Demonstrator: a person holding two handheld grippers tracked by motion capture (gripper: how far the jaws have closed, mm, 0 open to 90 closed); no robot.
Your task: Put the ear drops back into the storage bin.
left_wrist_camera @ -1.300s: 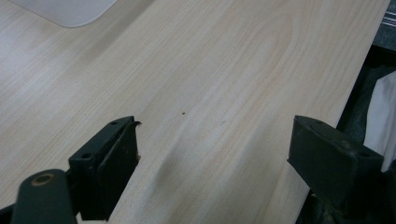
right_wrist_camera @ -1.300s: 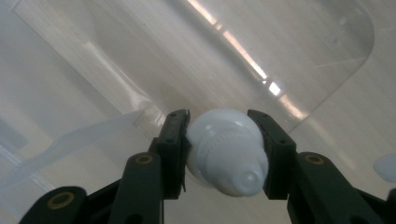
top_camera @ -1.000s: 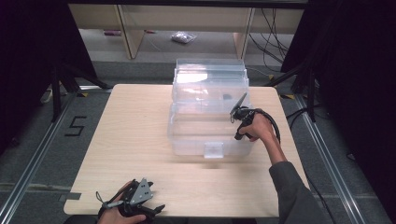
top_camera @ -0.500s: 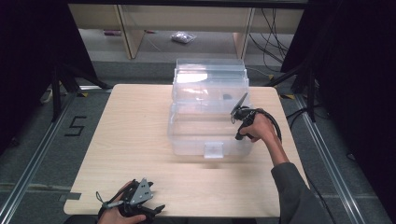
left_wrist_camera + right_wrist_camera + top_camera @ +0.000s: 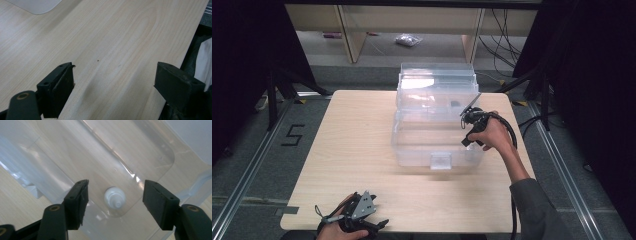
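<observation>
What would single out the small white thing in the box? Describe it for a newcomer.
Find the clear box on the wooden table, its lid up. The right gripper hangs over it, open, and between the jaws a small white cap-like piece lies on the box's floor. It is the one opaque white thing among clear plastic.

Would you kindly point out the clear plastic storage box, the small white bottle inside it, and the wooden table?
Clear plastic storage box (image 5: pixel 439 161): high view, front latch.
Small white bottle (image 5: pixel 115 198): right gripper view, cap.
Wooden table (image 5: pixel 357 135): high view, bare top.

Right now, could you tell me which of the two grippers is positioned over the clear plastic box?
The right gripper hangs over the clear plastic box, jaws open above a small white object; the left gripper sits at the table's near edge.
</observation>
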